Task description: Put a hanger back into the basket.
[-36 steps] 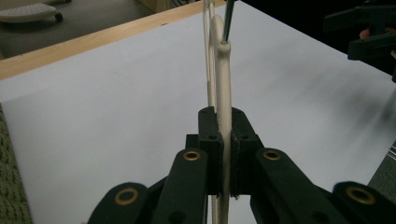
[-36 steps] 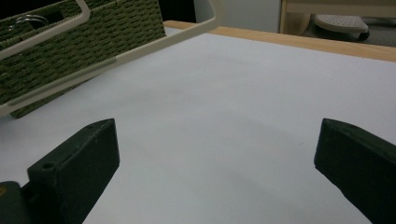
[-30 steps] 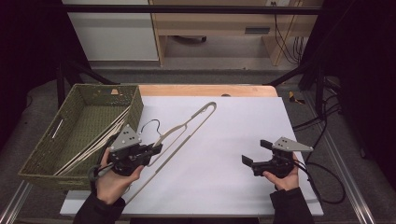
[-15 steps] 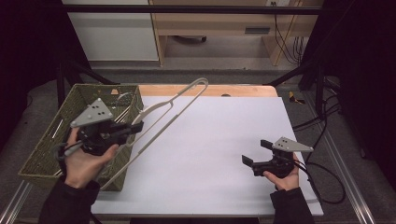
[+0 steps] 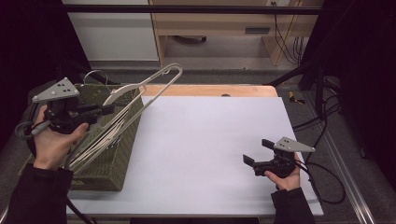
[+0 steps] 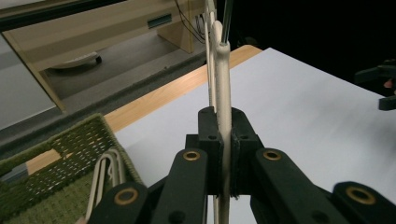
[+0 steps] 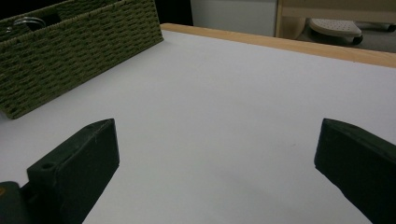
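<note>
A cream clothes hanger [image 5: 140, 93] hangs tilted in the air, its hook end high over the table's back edge and its lower end above the green woven basket [image 5: 109, 163]. My left gripper [image 5: 105, 110] is shut on it above the basket. In the left gripper view the black jaws [image 6: 223, 140] pinch the hanger's thin arm [image 6: 223, 88] edge-on. My right gripper [image 5: 257, 151] rests low at the front right of the white table [image 5: 210, 130], held in a hand. Its jaws [image 7: 215, 154] stand wide open with nothing between them.
The basket [image 6: 60, 158] stands at the table's left edge and holds other pale hangers [image 6: 105, 168]. Its woven wall [image 7: 70, 51] shows far off in the right gripper view. A wooden strip [image 5: 210, 89] runs along the table's back edge. Cables [image 5: 322, 121] lie to the right.
My left gripper has carried the hanger up and to the left, from over the table to above the basket. The right gripper has stayed where it was.
</note>
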Demonstrator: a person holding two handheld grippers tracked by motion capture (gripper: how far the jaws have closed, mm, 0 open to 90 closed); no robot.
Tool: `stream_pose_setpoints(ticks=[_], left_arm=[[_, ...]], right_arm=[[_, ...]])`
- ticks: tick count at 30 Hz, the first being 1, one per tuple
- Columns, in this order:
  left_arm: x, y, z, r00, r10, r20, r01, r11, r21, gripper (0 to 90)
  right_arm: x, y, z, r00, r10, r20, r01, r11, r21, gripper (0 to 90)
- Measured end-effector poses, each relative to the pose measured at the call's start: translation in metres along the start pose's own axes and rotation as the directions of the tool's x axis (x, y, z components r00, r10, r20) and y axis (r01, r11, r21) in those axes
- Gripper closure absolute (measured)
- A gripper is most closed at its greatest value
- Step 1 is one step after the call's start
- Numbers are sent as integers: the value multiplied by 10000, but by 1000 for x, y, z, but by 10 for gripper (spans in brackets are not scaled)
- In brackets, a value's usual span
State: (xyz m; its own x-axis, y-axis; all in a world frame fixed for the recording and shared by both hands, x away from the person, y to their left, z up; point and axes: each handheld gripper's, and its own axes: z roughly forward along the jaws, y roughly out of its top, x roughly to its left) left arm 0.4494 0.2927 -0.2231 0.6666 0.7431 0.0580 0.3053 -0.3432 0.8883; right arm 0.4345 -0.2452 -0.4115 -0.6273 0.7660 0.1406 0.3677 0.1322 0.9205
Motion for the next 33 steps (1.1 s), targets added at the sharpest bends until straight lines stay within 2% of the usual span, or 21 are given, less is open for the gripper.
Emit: stream_pose_setpoints(ticks=[3, 5, 9, 12, 14, 18, 22, 24, 25, 29, 33], left_arm=[[13, -5, 1, 10000, -62, -76, 63, 9999, 136, 859], [20, -7, 2, 9995, 189, -236, -183, 9995, 266, 859], [32, -9, 1, 9974, 287, -659, -246, 9977, 637, 860], [41, -12, 0, 9962, 302, -817, -242, 9970, 736, 859], [48, -14, 0, 9947, 446, -921, -382, 9969, 694, 859], [61, -21, -1, 9945, 342, -990, -267, 9967, 763, 859], [71, -29, 0, 9892, 595, -1341, -469, 9943, 953, 859], [74, -34, 0, 9885, 635, -1370, -499, 9937, 1008, 860], [76, -36, -1, 9865, 761, -1450, -588, 9911, 1198, 859], [84, -45, -4, 9805, 954, -1718, -755, 9901, 1187, 859], [92, -52, -8, 9797, 896, -1793, -704, 9913, 1109, 859]], right_arm=[[1, 0, -1, 10000, 86, -6, -86, 10000, -10, 5], [0, 1, -1, 10000, 50, 10, -50, 10000, -33, 5], [0, 1, -2, 9999, 93, 51, -92, 9999, -47, 5], [0, 1, -4, 10000, 80, 29, -80, 9999, -68, 5], [0, 2, -4, 9999, 90, 70, -89, 9999, -129, 5], [-1, 2, -5, 9999, 99, 72, -98, 9999, -142, 5], [-1, 1, -5, 10000, 27, 54, -26, 10000, -59, 5], [-1, 1, -4, 10000, 61, 69, -61, 10000, -56, 5], [-1, 1, -4, 10000, 58, 71, -57, 10000, -59, 5], [-2, 1, -5, 10000, 82, -7, -82, 10000, -36, 5], [-2, 1, -4, 9999, 110, -92, -111, 9999, -83, 5]])
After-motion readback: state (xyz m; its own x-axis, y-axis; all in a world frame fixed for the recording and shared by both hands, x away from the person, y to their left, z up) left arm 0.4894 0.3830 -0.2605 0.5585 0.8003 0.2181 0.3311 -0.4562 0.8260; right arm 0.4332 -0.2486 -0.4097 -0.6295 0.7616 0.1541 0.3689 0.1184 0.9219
